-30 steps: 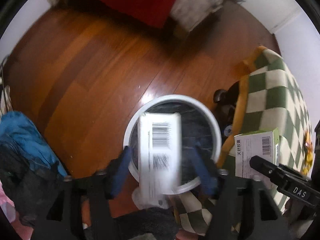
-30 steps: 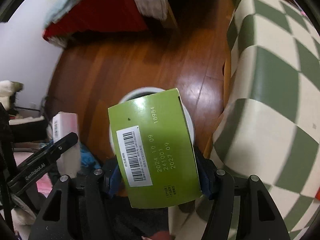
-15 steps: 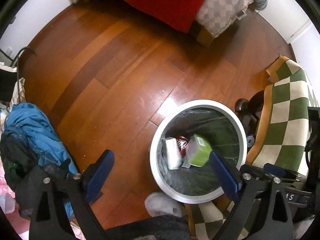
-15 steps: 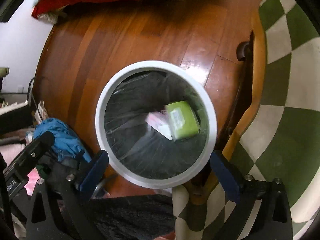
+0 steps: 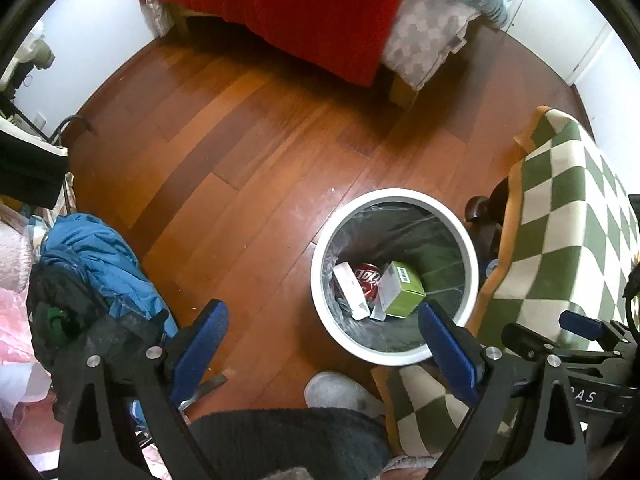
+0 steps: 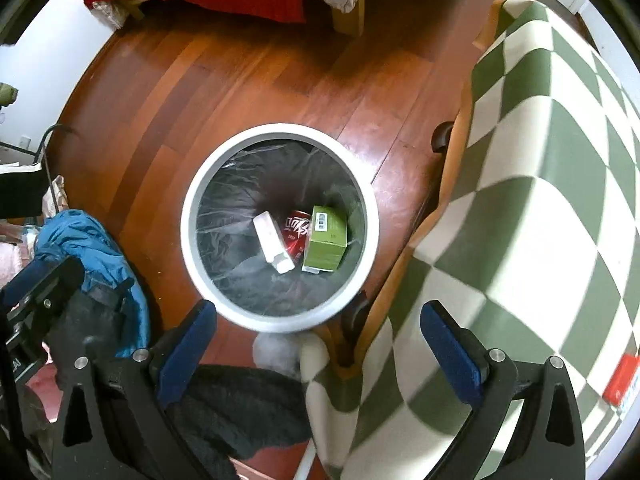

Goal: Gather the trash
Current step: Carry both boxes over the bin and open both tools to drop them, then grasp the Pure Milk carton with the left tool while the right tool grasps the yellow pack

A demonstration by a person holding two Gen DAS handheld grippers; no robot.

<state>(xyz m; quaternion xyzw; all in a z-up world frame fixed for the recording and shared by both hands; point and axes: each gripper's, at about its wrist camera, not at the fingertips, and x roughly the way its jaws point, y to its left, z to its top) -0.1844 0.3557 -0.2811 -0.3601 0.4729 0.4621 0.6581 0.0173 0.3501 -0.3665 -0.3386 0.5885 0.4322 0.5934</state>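
The left gripper (image 5: 322,344) hangs above the wooden floor (image 5: 248,152) with its blue-padded jaws spread wide and nothing between them. The white round trash bin (image 5: 472,256) stands on the floor ahead of it and toward its right finger, whose tip overlaps the bin's near rim in the left wrist view. The right gripper (image 6: 318,330) is likewise wide apart and empty, and the bin (image 6: 188,216) sits just ahead of it, closer to its left finger than to its right.

Down in the bin, on a dark liner, lie three pieces of trash close together. A green box (image 5: 402,290) (image 6: 326,238) with a barcode label rests on the side nearest the checkered green-and-cream blanket (image 6: 540,184). A red soda can (image 5: 366,278) (image 6: 296,234) lies on its side in the middle, touching the box. A long white box (image 5: 350,290) (image 6: 274,242) lies against the can's other side. A pale flat piece shows beside the green box in the left wrist view, perhaps a flap of it; the view is too small to tell.

All three items sit well below both grippers, untouched by either. A blue garment (image 5: 96,256) is heaped on the floor to the left.
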